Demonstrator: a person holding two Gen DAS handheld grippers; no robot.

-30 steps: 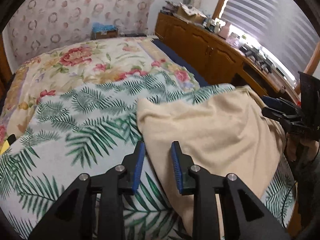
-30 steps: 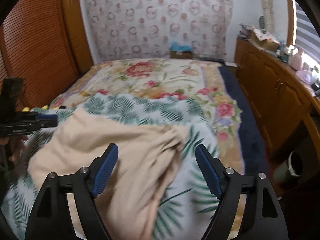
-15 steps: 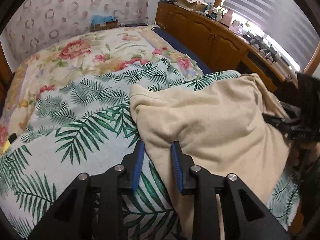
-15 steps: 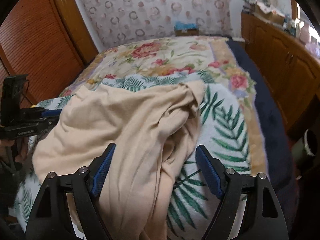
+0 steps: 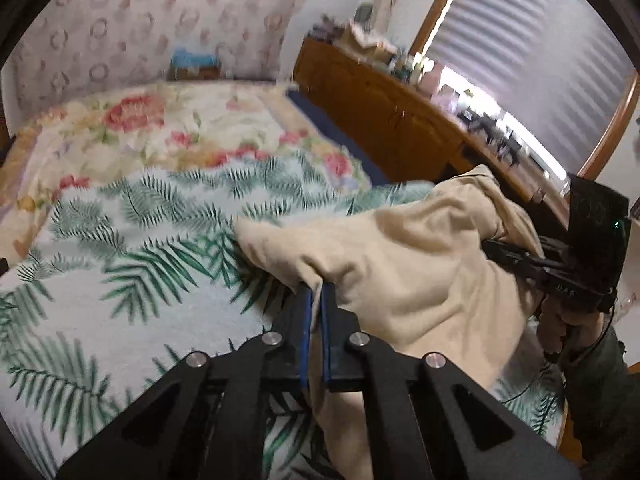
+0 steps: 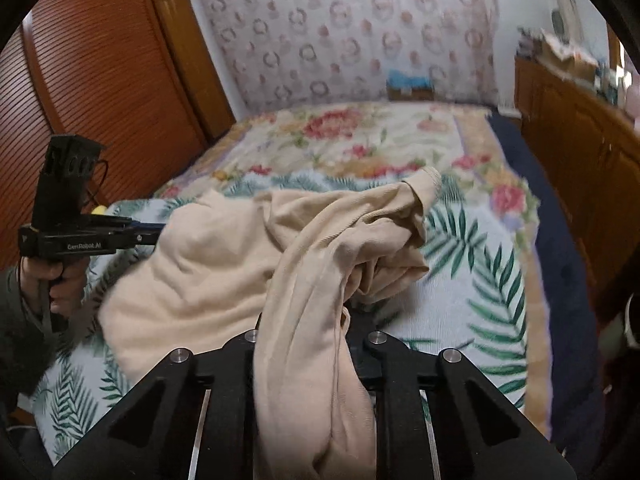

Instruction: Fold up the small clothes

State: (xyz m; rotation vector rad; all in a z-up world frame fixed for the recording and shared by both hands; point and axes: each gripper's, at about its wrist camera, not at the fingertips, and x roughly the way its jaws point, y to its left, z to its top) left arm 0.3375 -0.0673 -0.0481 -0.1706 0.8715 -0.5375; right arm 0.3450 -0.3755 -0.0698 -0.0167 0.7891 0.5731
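Note:
A beige garment [image 5: 400, 264] lies bunched on the palm-leaf bedspread [image 5: 120, 264]. My left gripper [image 5: 315, 292] is shut on the garment's near edge and holds it lifted a little. In the right wrist view the same garment [image 6: 208, 256] drapes over my right gripper [image 6: 308, 320]; its jaws are closed on a thick fold and the fingertips are hidden by cloth. The right gripper shows at the right of the left wrist view [image 5: 532, 264], and the left gripper shows at the left of the right wrist view [image 6: 132, 236], both at the garment's sides.
The palm-leaf bedspread [image 6: 472, 280] lies over a floral quilt [image 6: 352, 136] on the bed. A wooden cabinet [image 5: 384, 112] with clutter on top runs along the right. A louvred wooden door [image 6: 80, 80] stands at the left. A patterned curtain covers the far wall.
Both grippers have closed on the beige garment: the left on its near edge, the right on a thick fold. The garment has bunched up and lifted off the bedspread.

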